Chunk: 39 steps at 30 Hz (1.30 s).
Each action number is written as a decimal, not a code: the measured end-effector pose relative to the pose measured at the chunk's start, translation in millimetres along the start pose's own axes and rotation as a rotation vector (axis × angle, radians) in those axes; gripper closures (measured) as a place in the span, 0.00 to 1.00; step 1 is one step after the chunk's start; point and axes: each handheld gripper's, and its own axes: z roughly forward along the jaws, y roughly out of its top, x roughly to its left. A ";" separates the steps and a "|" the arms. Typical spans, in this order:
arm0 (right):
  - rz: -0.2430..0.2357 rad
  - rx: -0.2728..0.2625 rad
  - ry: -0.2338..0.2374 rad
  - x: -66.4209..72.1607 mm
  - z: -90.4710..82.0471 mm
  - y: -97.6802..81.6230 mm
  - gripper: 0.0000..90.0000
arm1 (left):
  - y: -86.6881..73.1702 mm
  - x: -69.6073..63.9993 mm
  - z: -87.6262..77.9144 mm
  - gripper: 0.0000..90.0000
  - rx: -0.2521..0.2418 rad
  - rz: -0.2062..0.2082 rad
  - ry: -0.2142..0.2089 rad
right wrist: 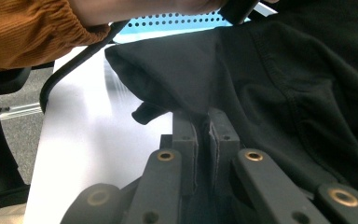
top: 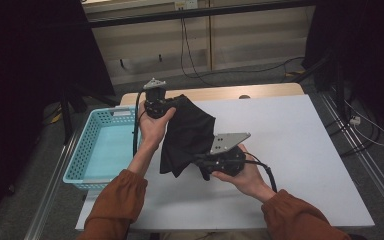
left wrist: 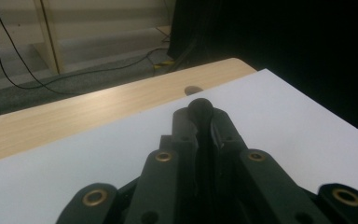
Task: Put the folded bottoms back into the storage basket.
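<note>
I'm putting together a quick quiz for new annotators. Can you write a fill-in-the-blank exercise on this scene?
1. Both grippers are shut on a ____ cloth.
2. The light blue basket stands at the table's ____ edge in the high view.
3. The cloth is held ____ the white table, stretched between the left gripper and the right gripper.

Missing words: black; left; above

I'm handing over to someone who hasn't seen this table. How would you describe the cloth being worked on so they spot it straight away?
Start at the white table, then look just right of the light blue basket at its left edge. The black cloth hangs above the table between the left gripper and right gripper, both shut on it. It is the one soft, dark, crumpled thing there.
</note>
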 end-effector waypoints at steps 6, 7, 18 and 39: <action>-0.010 -0.010 0.000 -2.6 0.7 10.0 0.93 | 8.5 5.9 -11.6 0.92 -0.022 0.002 0.012; -0.010 -0.010 0.000 -2.6 0.7 10.0 0.93 | 8.5 5.9 -11.6 0.92 -0.022 0.002 0.012; -0.024 -0.029 0.017 -2.5 14.7 24.1 0.93 | 13.8 22.0 -28.0 0.92 -0.035 -0.011 0.045; -0.047 -0.068 0.056 1.4 36.8 51.9 0.93 | 22.1 46.2 -58.4 0.92 -0.081 -0.045 0.091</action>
